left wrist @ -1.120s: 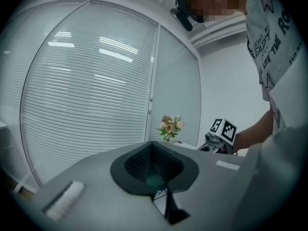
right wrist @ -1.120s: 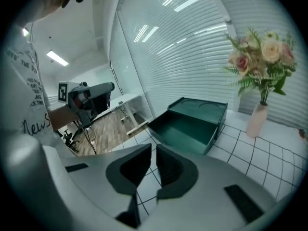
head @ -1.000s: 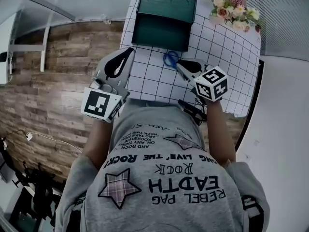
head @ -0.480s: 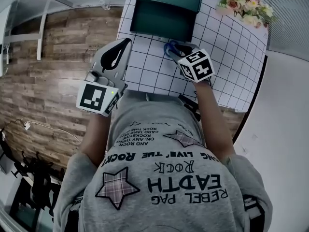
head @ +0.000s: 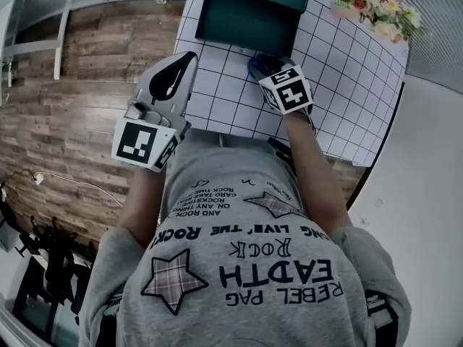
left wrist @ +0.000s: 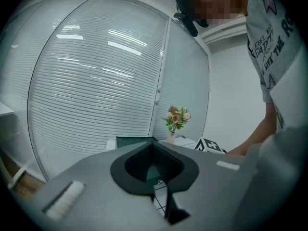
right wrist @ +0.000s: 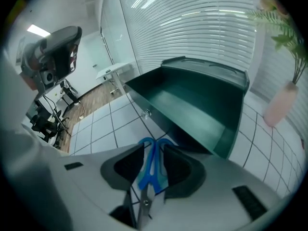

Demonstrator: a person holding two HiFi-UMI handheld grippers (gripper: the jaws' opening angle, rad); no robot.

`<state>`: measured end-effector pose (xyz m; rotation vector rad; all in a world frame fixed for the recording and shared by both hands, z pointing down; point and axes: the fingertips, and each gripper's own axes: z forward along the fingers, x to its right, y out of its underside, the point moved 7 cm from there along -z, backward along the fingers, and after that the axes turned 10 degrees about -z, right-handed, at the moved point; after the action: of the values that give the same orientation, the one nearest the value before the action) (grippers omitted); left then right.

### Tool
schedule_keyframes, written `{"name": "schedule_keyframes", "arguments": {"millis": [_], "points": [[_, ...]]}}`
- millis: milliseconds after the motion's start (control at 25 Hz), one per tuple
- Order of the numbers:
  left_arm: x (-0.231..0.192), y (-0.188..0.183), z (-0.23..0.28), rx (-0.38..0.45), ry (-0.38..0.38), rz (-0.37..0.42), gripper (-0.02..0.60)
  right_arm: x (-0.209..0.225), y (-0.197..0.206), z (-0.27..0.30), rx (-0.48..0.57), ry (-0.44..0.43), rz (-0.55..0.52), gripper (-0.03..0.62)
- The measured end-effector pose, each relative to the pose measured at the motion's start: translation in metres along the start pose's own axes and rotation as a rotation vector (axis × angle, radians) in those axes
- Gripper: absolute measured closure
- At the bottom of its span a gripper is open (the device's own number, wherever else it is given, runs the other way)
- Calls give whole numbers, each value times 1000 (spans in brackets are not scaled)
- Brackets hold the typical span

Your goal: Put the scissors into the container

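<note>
Blue-handled scissors lie on the white gridded table just in front of the dark green container. My right gripper points steeply down over them. Its jaws have just been opening, and the handles lie between the pads with a little room on each side. The blades run back under the gripper. My left gripper hovers at the table's left edge, shut and empty. Past its tips the container shows.
A vase of flowers stands at the table's far right corner. The container's open side faces me. Wooden floor lies left of the table, and the table's near edge runs just in front of my body.
My right gripper has moved forward and down until it stands over the scissors, now hiding most of them in the head view. The left gripper has barely shifted.
</note>
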<state>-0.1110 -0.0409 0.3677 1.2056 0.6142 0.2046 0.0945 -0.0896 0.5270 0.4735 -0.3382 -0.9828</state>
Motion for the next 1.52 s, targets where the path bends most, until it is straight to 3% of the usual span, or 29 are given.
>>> {"name": "schedule_keyframes", "arguments": {"millis": [280,520,960,1520], "points": [[0,1,-2,-5,-7,8,572,-3,-2,2,-42,36,-94,502],[1,-3,-6,5,-5,9,572,-5,-6,-5,-27,-14,-102,510],[3,-17,-7,38,-4,23,572,-12,-22,-50,127,-57,-65,514],[15,-41,-10,65,3,72,572,-3,-52,-117,374,-9,-26,516]]}}
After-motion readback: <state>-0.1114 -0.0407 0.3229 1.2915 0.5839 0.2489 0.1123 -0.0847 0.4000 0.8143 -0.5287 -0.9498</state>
